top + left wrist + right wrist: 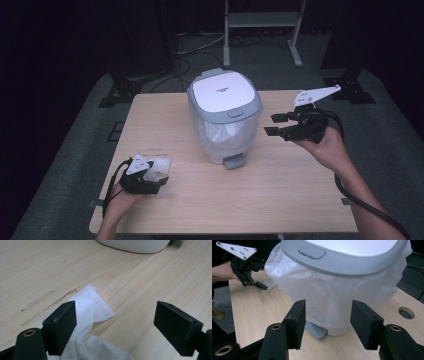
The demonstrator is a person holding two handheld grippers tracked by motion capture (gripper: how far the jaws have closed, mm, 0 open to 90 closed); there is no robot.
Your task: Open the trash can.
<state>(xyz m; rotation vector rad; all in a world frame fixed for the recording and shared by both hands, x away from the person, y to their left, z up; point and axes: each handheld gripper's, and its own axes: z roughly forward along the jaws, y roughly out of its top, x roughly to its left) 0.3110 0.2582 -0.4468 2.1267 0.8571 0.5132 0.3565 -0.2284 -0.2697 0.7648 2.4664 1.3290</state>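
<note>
Currently: both grippers open, tissue on table beside pedal bin.

Left gripper [150, 176] rests low at the near left corner of the light wooden table [280, 200], jaws spread wide, holding nothing; the crumpled white paper tissue [93, 312] lies flat on the wood, partly under the left-hand jaw in the left gripper view, the pads not pressing on it. Right gripper [279, 125] is held raised, right of the white pedal bin with grey lid and clear plastic liner [225, 117], jaws parted and empty, pointing at the bin's side. Bin stands mid-table, lid down, grey foot pedal [315, 330] facing the person.
</note>
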